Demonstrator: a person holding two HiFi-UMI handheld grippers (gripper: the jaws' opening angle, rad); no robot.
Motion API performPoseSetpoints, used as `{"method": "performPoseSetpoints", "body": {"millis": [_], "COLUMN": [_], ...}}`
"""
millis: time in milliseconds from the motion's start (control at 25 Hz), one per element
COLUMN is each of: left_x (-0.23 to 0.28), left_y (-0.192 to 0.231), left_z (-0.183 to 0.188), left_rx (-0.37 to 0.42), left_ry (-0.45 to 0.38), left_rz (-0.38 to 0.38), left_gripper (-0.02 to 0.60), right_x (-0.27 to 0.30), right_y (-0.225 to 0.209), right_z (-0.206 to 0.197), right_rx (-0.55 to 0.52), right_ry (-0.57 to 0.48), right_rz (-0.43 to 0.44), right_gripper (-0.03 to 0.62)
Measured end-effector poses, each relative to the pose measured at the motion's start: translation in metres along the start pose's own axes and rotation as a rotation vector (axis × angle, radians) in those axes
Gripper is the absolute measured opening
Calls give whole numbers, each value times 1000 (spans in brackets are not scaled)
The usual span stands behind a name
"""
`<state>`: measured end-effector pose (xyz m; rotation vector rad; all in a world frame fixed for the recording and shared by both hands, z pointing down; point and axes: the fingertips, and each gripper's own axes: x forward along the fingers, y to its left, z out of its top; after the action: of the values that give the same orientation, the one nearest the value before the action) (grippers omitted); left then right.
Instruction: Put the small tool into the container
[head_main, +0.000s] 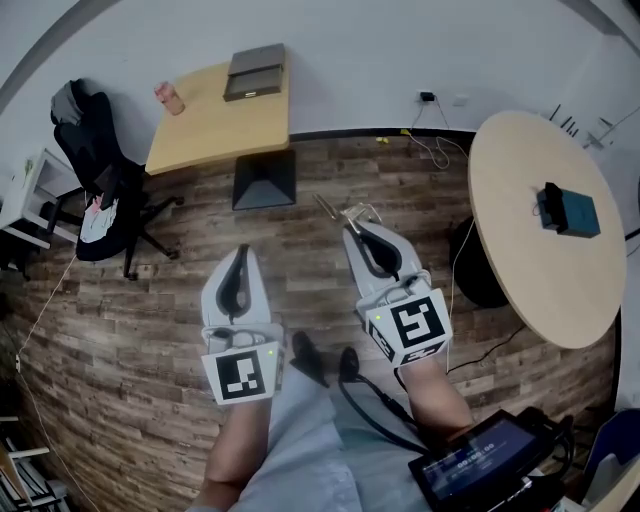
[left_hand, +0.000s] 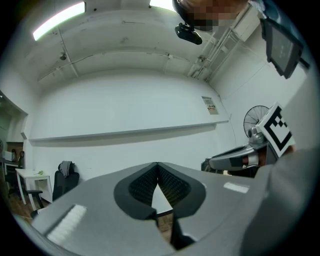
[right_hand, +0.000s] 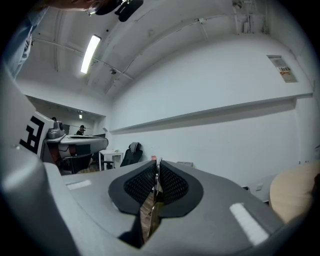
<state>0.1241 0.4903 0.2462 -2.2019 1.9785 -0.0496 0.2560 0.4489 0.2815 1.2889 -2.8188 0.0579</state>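
Fingers (right_hand: 172, 186) of the right gripper (right_hand: 156, 165) are pinched almost together on the tool (right_hand: 151, 207), a thin metal strip clamped edge-on between the ribbed pads, its end sticking out past the tips. The left gripper (left_hand: 157, 165) has its tips touching with nothing between them.

From the head view, both grippers are held out in front of the person over the wood floor (head_main: 150, 330), jaws pointing forward and roughly level. The left gripper (head_main: 243, 252) aims straight ahead. The right gripper (head_main: 352, 222) sits a little further out and leans slightly left, so the tool (head_main: 328, 208) points ahead and left.

The container (head_main: 570, 210), a dark teal box, lies on the round table (head_main: 520, 170), ahead and to the right, well apart from the tool. The step in hand looks like the carry. To do it well, grip firmly, since a thin strip could twist or slip. Swing the right arm rightward over the table and turn the wrist to bring the tip down. Open the jaws only once the tool is inside. Whether the box is open on top cannot be told from here.

Further off stand a desk (head_main: 215, 120) and a chair (head_main: 100, 190) by the wall.
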Motion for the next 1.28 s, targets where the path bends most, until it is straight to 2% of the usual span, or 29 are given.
{"method": "performPoseSetpoints", "body": {"millis": [320, 440, 600, 920, 1040, 1120, 1280], "left_x": [39, 66, 112, 199, 219, 231, 242], "left_y": [39, 69, 112, 195, 214, 222, 224], "left_z": [-26, -36, -41, -48, -45, -44, -45], "left_rx": [-23, -18, -49, -56, -56, -28, -14], "left_ry": [29, 24, 13, -25, -47, -64, -66], "left_rz": [35, 42, 51, 29, 15, 3, -16], "left_gripper": [9, 9, 9, 9, 9, 9, 9], "right_x": [63, 106, 167, 283, 306, 316, 321], "right_y": [-7, -9, -10, -16, -17, -22, -29], "right_z": [-16, -14, -8, 15, 29, 36, 40], "right_rx": [1, -10, -30, -63, -81, -89, -92], "right_ry": [36, 41, 45, 30, 15, 6, 1], "right_rz": [18, 22, 26, 4, -10, -24, -46], "right_gripper": [23, 23, 23, 23, 23, 23, 23]}}
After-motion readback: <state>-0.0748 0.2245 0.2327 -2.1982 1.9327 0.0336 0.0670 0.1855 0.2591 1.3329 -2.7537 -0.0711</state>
